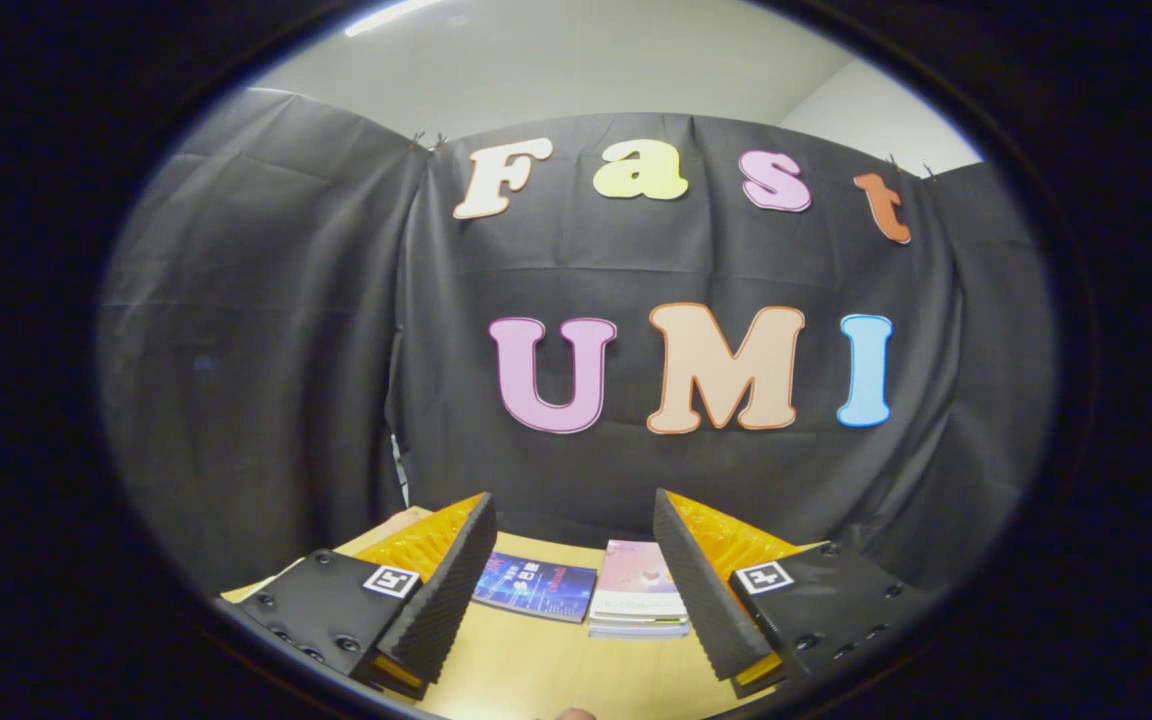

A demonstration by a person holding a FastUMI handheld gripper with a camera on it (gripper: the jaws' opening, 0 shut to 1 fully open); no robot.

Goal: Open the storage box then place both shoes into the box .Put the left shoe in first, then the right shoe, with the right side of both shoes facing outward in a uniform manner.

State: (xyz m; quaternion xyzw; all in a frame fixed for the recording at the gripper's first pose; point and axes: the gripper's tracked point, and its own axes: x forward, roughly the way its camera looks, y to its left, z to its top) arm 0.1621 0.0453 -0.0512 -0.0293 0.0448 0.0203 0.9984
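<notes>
Your gripper is held up high over the table, and its jaws are wide open with nothing between them. Past the jaws, on the far part of the table, a blue book lies flat on the left. Just beside it on the right sits a small stack of books with a pink one on top. A black cloth wall hangs behind the table.

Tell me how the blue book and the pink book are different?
The blue book lies alone and looks flat and thin; the pink book tops a small stack, so it sits higher. The blue one is turned askew, the pink one straighter. Both rest on the wooden table, beyond the open gripper.
</notes>
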